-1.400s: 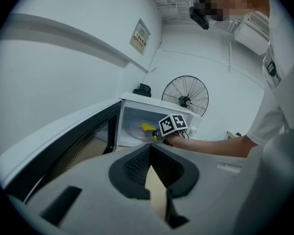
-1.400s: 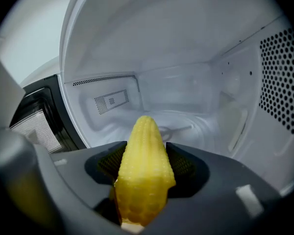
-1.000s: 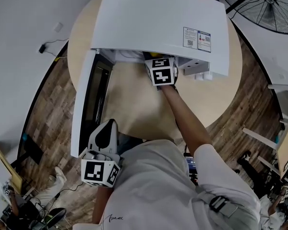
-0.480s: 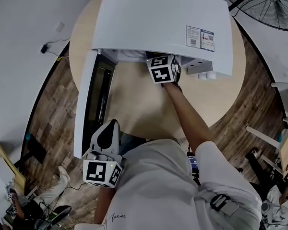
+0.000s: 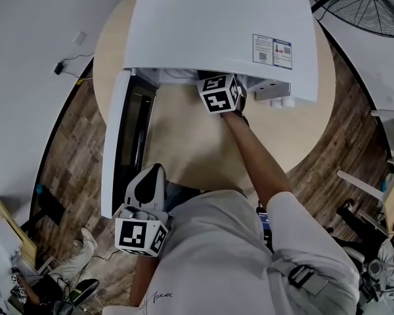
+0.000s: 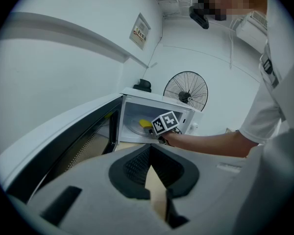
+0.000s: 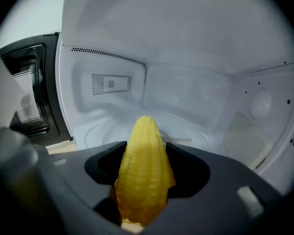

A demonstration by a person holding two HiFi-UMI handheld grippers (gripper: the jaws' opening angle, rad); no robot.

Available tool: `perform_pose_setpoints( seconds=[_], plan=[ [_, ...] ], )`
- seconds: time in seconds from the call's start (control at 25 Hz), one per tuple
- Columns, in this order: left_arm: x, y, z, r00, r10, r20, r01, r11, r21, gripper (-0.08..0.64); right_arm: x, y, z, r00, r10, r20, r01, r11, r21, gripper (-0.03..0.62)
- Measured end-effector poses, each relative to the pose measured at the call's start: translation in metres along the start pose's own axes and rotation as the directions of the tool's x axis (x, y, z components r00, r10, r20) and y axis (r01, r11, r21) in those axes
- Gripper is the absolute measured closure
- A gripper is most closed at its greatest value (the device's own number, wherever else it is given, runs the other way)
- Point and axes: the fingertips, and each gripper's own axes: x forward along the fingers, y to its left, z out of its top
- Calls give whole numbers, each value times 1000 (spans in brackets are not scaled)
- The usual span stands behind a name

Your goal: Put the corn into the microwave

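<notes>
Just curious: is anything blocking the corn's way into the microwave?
Nothing visible. The microwave has its door open, and the corn, clamped in the right gripper, points at the bare turntable inside.

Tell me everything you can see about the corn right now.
The corn is a bare yellow cob with kernel rows, tapering to a blunt tip. The right gripper clamps its sides between dark jaws, tip pointing into the white cavity of the open microwave. Whether it touches the floor inside is unclear.
</notes>
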Motion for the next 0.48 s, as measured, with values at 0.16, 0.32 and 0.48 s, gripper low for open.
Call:
perform_pose_setpoints(
  seconds=[0.16,0.32,0.48],
  plan=[
    [0,-2,1,1000,-9,3,9,1000,1,565,-1,0,0,1000,4,-1,-4,1000,-2,327],
    [-2,-4,1,1000,-11,7,11,1000,2,565,-1,0,0,1000,0,3,0,1000,-8,327],
    [-3,-5,-1,1000,-11,10,11,1000,-2,565,-1,0,0,1000,-1,5,1,1000,-9,327]
  ],
)
